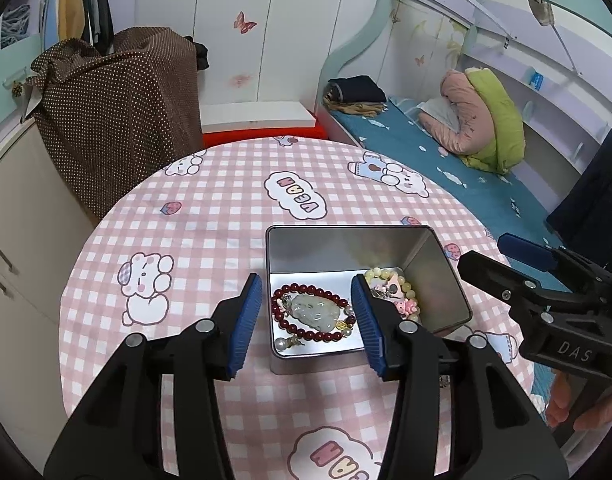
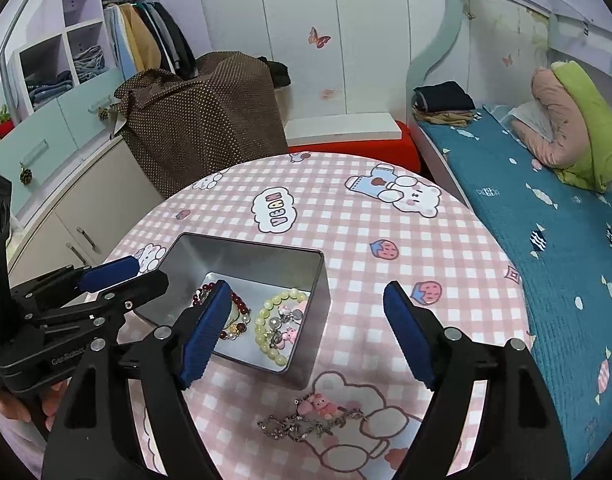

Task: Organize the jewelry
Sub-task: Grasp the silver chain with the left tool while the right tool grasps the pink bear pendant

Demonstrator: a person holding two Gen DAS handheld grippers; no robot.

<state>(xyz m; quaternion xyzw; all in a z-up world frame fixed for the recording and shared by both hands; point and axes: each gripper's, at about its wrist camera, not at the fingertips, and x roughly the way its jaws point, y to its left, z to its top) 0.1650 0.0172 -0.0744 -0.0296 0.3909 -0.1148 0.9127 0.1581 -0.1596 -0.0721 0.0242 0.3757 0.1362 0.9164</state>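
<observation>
left wrist view: left gripper [image 1: 307,322] hung above the metal tin [image 1: 345,240], jaws apart, nothing between the pads
tin contents: red bead bracelet [image 1: 309,314] with a pale jade pendant [image 1: 315,311] lay flat on the tin floor; yellow bead bracelet [image 1: 397,284] beside it, partly hidden by the finger
right wrist view: right gripper [image 2: 307,334] released wide, empty, over the checked tablecloth [image 2: 385,220]
loose piece: silver chain with pink charm [image 2: 311,416] lay on the cloth just outside the tin's near wall (the only piece seen outside)
step: both bracelets looked dropped in, chain not yet boxed
next move: likely the right gripper lowering over the chain, pinching it by the bunched links near the charm, then lifting clear of the tin rim
</observation>
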